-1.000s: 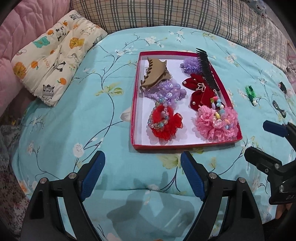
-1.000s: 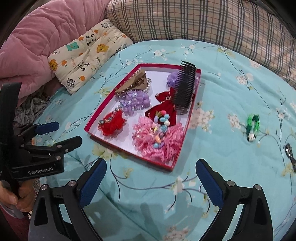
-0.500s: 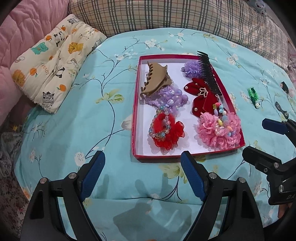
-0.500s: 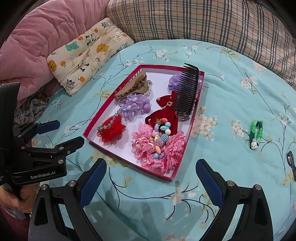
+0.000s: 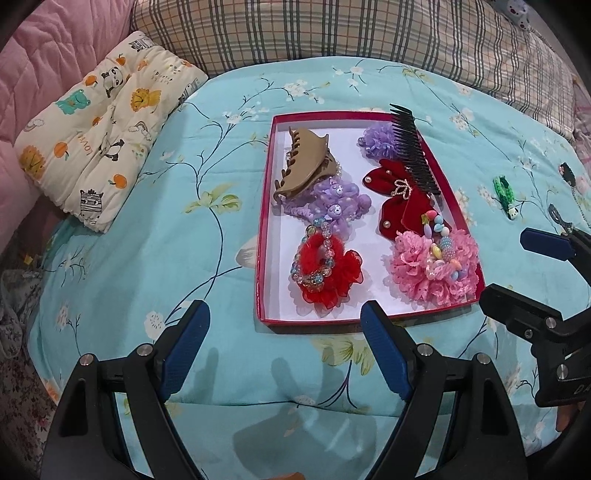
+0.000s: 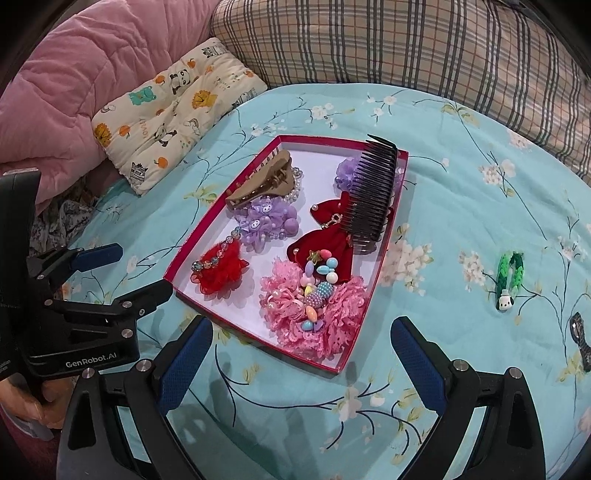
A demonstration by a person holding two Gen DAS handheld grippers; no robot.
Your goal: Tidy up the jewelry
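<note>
A red-rimmed white tray (image 5: 263,236) (image 6: 364,325) lies on the blue flowered bedspread. It holds a tan claw clip (image 5: 304,166) (image 6: 260,186), a black comb (image 5: 413,151) (image 6: 369,192), a red scrunchie (image 5: 325,271) (image 6: 221,271), a pink lace scrunchie (image 5: 434,275) (image 6: 314,314), purple pieces and a red velvet bow (image 5: 393,199). A green panda clip (image 5: 505,195) (image 6: 509,277) lies on the cover right of the tray. My left gripper (image 5: 284,345) hovers open before the tray's near edge. My right gripper (image 6: 301,354) is open too, near the tray's right corner. Both hold nothing.
Dark clips (image 5: 565,173) (image 6: 580,332) lie at the far right. An animal-print cushion (image 5: 99,140), a pink quilt (image 6: 74,85) and a plaid pillow (image 5: 351,33) border the bed at the back. A hand (image 6: 26,406) grips the left tool's handle.
Both cameras have drawn back slightly toward me, so the tray sits a little lower in view. The jaws stay open and nothing in the tray has moved.
</note>
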